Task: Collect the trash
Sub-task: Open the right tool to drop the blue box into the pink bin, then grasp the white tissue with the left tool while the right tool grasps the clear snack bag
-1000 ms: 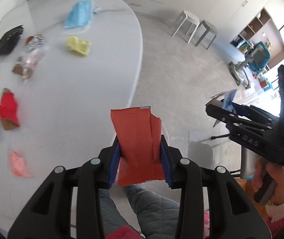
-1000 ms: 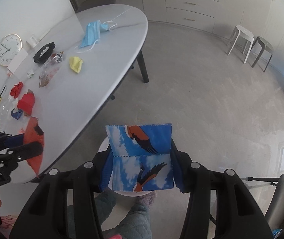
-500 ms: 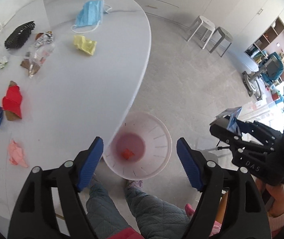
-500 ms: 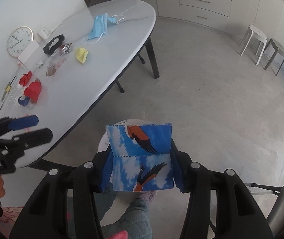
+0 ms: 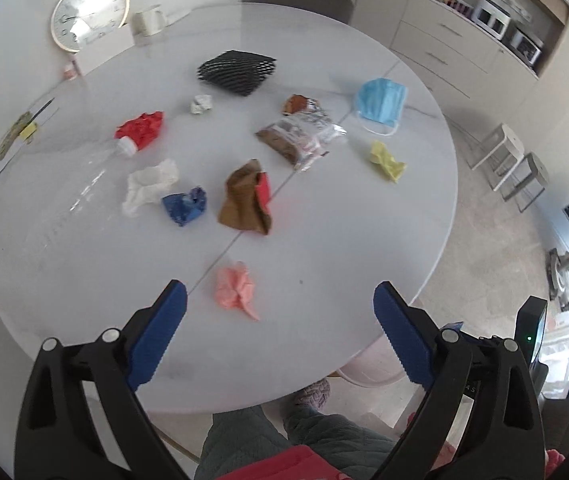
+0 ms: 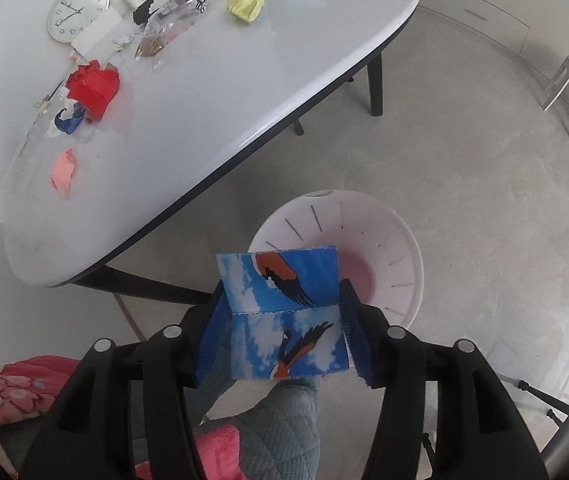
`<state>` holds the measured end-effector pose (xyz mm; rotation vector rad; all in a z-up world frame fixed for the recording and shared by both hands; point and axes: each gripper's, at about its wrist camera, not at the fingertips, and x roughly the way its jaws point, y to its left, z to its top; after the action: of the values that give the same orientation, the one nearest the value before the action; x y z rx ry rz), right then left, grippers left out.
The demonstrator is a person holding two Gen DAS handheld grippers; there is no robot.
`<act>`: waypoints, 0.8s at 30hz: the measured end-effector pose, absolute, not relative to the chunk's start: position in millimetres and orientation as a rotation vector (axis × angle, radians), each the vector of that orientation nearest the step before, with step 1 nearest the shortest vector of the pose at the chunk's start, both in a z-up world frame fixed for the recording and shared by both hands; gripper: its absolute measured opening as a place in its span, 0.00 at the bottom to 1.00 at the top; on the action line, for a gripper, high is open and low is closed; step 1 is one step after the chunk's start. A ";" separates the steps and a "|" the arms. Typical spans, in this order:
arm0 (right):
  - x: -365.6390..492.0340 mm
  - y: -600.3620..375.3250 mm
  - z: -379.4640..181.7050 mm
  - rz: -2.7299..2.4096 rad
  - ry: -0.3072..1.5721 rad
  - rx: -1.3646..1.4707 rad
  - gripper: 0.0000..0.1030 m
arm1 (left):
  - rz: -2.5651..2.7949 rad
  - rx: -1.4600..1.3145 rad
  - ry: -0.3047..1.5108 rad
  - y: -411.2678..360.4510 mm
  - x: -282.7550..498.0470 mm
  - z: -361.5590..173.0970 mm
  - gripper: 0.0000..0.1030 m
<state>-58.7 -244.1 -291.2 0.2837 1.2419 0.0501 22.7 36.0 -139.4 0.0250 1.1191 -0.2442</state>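
The left claw [image 5: 280, 328] is now seen above the white bench [image 5: 344, 240], with nothing between its blue pads; its jaws are opening and stand very wide. One second ago a red wrapper was held in it over the floor, and half a second ago that wrapper was already lying in the pink bin [image 6: 400, 248]. So one piece is judged as collected, and the left claw is turned back toward the remaining trash. The pink crumpled paper [image 5: 236, 290] lies just in front of it and is probably the next piece to be taken.

The right claw [image 6: 280, 316] is placed over the bin, which stands on the floor beside the bench edge. The blue bird-printed packet [image 6: 284, 312] is between its pads, but the jaws are opening, and a small gap is seen at the right pad, so the packet is judged as being released into the bin.

Much trash is left on the bench: the blue face mask [image 5: 380, 100], the yellow paper [image 5: 386, 160], the brown bag [image 5: 246, 200] and others.
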 end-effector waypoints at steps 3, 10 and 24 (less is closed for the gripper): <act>-49.6 -238.7 -285.1 -0.003 1.226 0.262 0.81 | -0.190 -0.019 1.123 65.5 29.5 -138.0 0.88; -36.3 -242.9 -239.0 -0.086 1.135 0.221 0.94 | -0.150 -0.084 1.124 106.7 41.5 -142.3 0.89; 13.2 -174.9 -171.0 -0.050 1.015 0.174 0.98 | -0.175 -0.124 1.138 147.2 84.5 -167.3 0.89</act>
<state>13.2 -174.9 -171.0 0.1741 1.0155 -0.0503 84.5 147.2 -167.3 -0.1241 1.1378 -0.1752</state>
